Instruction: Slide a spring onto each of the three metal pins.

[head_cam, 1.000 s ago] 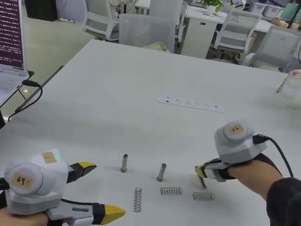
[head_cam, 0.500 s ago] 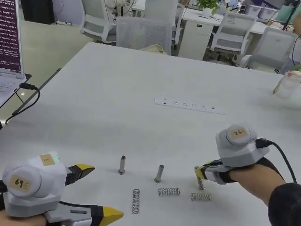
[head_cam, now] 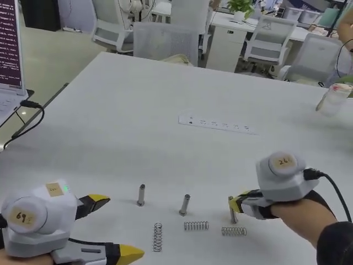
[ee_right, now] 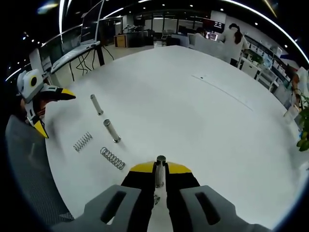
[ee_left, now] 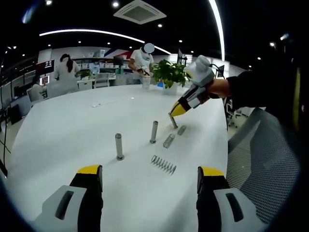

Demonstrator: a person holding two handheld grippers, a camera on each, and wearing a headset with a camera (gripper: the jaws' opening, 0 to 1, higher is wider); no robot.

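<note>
Two metal pins [head_cam: 141,195] [head_cam: 185,205] stand upright on the white table [head_cam: 165,99]. A third pin [head_cam: 232,210] stands at the right, and my right gripper [head_cam: 234,204] is shut on it; in the right gripper view the pin [ee_right: 160,171] rises between the closed yellow tips. Three springs [head_cam: 158,236] [head_cam: 196,225] [head_cam: 234,231] lie flat in front of the pins. My left gripper [head_cam: 115,226] hangs open at the near left, off the parts. The left gripper view looks between its spread tips [ee_left: 150,171] at the nearest spring [ee_left: 163,164] and two pins [ee_left: 118,146] [ee_left: 154,132].
A white power strip [head_cam: 218,123] lies across the table's middle. A laptop [head_cam: 8,55] and its black cable [head_cam: 27,118] sit off the left edge. A clear bottle [head_cam: 331,102] stands far right. Office chairs [head_cam: 160,41] line the far edge.
The head camera has drifted a little. Both grippers, the pins and the springs keep their places.
</note>
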